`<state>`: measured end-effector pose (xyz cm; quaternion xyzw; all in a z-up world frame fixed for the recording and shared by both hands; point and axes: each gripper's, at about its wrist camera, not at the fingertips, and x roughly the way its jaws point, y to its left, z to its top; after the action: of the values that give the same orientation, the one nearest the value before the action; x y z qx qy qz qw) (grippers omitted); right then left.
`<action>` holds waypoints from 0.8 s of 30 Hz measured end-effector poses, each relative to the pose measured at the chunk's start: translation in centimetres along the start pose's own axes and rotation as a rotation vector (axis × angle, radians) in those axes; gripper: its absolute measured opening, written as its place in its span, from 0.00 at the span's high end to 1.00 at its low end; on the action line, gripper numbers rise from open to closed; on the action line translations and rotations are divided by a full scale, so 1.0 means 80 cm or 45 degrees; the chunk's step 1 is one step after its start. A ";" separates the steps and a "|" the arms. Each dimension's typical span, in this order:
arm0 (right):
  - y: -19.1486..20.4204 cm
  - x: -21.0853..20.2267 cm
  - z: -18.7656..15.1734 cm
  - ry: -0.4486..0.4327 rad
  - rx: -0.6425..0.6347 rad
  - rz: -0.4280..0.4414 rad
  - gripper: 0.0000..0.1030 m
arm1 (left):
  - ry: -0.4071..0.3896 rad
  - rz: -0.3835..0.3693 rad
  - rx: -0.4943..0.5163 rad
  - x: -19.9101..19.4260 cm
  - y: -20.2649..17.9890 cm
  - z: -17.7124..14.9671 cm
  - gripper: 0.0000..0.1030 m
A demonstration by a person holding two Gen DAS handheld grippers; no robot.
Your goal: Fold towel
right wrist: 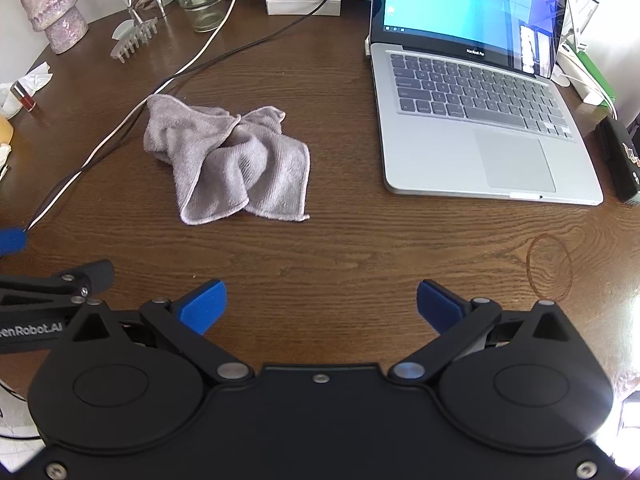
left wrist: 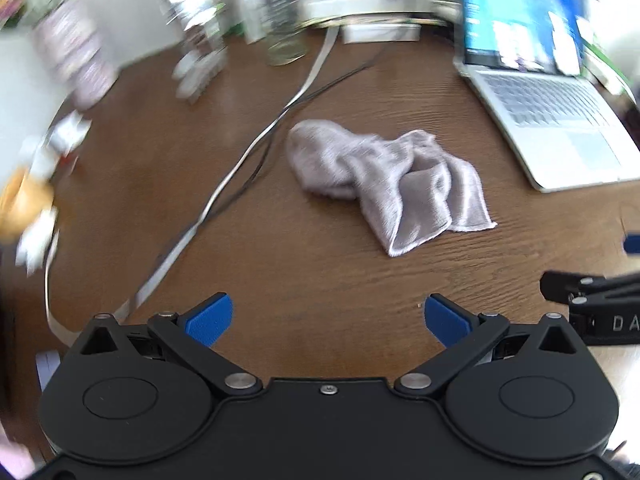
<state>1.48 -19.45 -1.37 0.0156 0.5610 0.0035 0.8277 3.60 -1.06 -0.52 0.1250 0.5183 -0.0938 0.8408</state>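
Grey towel point(right wrist: 230, 160) lies crumpled, apparently unfolded.

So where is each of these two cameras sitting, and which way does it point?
Left wrist view: sits on the left gripper, looking forward over the wooden table at the crumpled towel; its own open jaws show, with part of the right gripper at the right edge.
Right wrist view: sits on the right gripper, facing the same towel and laptop; open jaws, left gripper at the left edge.
Shared: towel, laptop, cables, table.
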 end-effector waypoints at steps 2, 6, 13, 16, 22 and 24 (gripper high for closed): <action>-0.006 0.002 0.000 -0.003 -0.007 0.014 0.01 | -0.004 -0.009 0.122 0.007 -0.001 0.013 0.00; -0.019 0.006 0.000 -0.009 -0.021 0.042 0.01 | 0.005 -0.052 0.303 0.024 0.001 0.039 0.00; 0.000 0.040 0.025 -0.058 -0.117 0.145 0.01 | -0.002 -0.200 0.675 0.063 -0.009 0.085 0.00; -0.001 0.046 0.035 -0.099 -0.166 0.202 0.01 | -0.017 -0.297 0.882 0.075 -0.017 0.102 0.00; 0.003 0.056 0.042 -0.129 -0.230 0.223 0.01 | -0.044 -0.562 1.273 0.098 -0.026 0.138 0.00; 0.006 0.057 0.041 -0.135 -0.241 0.220 0.01 | -0.013 -0.642 1.375 0.110 -0.033 0.146 0.00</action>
<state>6.23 -18.93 -4.40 -0.0142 0.5101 0.1270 0.8506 16.64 -7.37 -3.63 0.4078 0.4070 -0.5414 0.6124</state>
